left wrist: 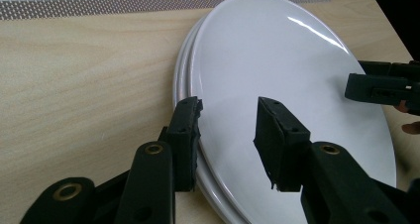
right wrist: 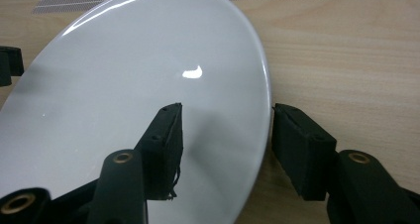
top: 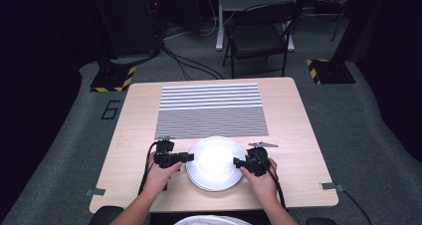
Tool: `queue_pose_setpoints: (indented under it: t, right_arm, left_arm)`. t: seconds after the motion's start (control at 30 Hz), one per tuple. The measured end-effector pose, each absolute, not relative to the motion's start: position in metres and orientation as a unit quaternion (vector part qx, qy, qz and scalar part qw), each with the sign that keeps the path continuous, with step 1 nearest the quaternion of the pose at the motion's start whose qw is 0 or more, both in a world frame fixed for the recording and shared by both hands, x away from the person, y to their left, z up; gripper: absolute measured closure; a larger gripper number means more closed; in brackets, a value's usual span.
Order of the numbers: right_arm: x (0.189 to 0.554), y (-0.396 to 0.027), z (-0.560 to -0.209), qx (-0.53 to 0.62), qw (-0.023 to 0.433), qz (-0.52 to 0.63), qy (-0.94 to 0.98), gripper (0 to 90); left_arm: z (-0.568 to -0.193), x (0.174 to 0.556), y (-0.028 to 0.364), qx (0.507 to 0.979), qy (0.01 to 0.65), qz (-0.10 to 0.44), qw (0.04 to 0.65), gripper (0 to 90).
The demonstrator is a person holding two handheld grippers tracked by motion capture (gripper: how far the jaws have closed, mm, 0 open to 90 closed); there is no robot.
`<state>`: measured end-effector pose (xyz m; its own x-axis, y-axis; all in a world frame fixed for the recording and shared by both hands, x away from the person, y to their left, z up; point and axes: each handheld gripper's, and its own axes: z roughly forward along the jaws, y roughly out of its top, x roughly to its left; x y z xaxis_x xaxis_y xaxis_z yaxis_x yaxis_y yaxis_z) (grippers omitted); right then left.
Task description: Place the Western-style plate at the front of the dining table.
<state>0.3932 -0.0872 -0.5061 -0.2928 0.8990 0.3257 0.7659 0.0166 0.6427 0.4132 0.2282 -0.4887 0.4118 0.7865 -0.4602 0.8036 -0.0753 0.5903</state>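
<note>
Both grippers at the stacked white plates, near edge of table.
We see the left gripper (left wrist: 228, 130) clamped on the stack's (top: 215, 164) left rim; the right gripper's (right wrist: 225, 149) jaws straddle the top plate's (right wrist: 148, 90) right rim, slightly apart, not pressing, striped mat (top: 209, 110) behind.

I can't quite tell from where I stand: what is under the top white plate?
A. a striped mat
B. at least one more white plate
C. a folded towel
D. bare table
B: in the left gripper view a second rim shows under the top plate, a stack on the table.
</note>
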Motion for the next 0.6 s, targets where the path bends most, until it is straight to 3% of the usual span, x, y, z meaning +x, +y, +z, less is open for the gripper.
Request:
queue_pose_setpoints:
  t: [0.6]
  right_arm:
    - [0.395,-0.097,-0.495,0.616,0.075,0.396,0.677,46.8]
  left_arm:
    - [-0.494,0.415,0.214,0.731,0.538,-0.021,0.419,61.1]
